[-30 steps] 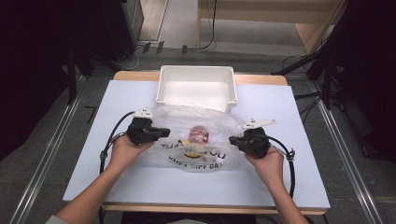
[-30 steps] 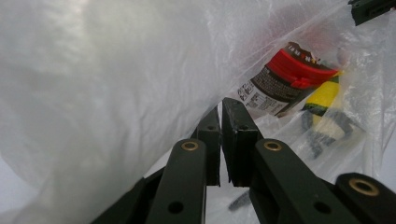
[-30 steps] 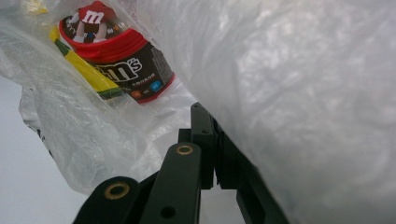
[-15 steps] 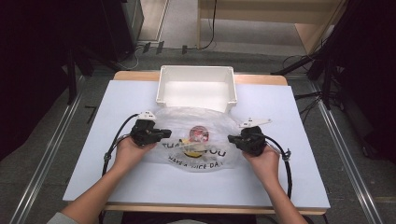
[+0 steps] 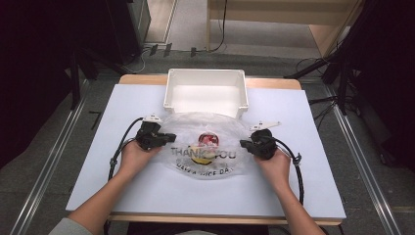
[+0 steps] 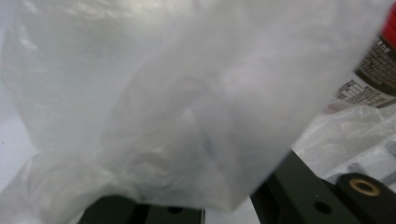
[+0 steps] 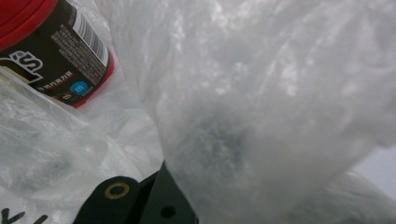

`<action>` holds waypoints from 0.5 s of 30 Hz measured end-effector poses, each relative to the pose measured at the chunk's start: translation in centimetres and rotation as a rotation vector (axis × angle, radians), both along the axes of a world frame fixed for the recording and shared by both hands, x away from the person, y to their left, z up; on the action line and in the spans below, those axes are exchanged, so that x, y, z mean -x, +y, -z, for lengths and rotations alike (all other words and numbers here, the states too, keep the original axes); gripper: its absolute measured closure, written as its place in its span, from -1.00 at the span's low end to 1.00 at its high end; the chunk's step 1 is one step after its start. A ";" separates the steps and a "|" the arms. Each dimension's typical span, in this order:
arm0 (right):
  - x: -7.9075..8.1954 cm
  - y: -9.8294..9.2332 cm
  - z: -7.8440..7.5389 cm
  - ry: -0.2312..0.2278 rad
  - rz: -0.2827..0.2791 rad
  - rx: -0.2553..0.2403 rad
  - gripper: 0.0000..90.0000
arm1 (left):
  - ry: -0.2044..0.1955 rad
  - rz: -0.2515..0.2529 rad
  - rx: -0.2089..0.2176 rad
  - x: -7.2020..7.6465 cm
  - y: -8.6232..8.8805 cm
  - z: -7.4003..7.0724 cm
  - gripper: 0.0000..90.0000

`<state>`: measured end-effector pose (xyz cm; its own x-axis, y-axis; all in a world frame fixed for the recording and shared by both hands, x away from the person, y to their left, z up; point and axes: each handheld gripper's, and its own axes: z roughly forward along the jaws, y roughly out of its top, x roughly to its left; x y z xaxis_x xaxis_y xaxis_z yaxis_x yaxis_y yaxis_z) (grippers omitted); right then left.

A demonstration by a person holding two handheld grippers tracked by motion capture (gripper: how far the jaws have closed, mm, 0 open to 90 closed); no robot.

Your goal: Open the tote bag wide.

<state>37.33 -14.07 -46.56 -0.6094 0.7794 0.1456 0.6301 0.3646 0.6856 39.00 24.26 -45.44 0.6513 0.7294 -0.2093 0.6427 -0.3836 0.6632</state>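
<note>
- Bag count is standing at one: a single clear plastic bag [image 5: 208, 147] with "THANK YOU" printed across it is lying in the middle of the white table [image 5: 147, 191], just in front of the bin.
- Inside it, two things are showing through the film: a red-capped container [image 5: 207, 139] and something yellow [image 5: 199, 155] just below it; I am not making out what the yellow one is.
- Two grippers are working, one in each of the person's hands, at opposite edges of the bag.
- The left gripper [image 5: 169, 137] is clenched on the bag's left edge; in the left gripper view bunched film [image 6: 187, 140] is rising straight out of its closed jaws.
- The right gripper [image 5: 244, 143] is likewise pinching the right edge, with a wad of film [image 7: 261, 140] gathered between its jaws in the right gripper view, and the red-capped container [image 7: 56, 51] is sitting close by to the side.
- One white bin [image 5: 205, 90] is standing at the far side of the table, its near wall just touching the bag's far edge.
- Two black cables are trailing from the grippers, looping back along the forearms.
- Nothing is lying between the bag and the bin.
</note>
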 end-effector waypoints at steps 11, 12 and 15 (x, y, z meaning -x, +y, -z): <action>0.3 -0.2 0.9 -0.001 0.027 0.014 1.00 | 0.012 -0.033 -0.013 0.1 0.7 0.6 0.95; 0.3 -0.2 0.9 0.003 0.034 0.012 1.00 | 0.018 -0.035 -0.012 0.1 0.8 0.7 0.95; 0.6 -0.3 1.0 -0.006 0.038 0.020 1.00 | 0.024 -0.042 -0.005 0.3 1.1 0.7 0.95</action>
<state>36.76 -14.32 -47.51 -0.5802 0.8047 0.1259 0.6397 0.3544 0.6821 38.70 25.40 -46.16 0.6148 0.7573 -0.2202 0.6739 -0.3594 0.6456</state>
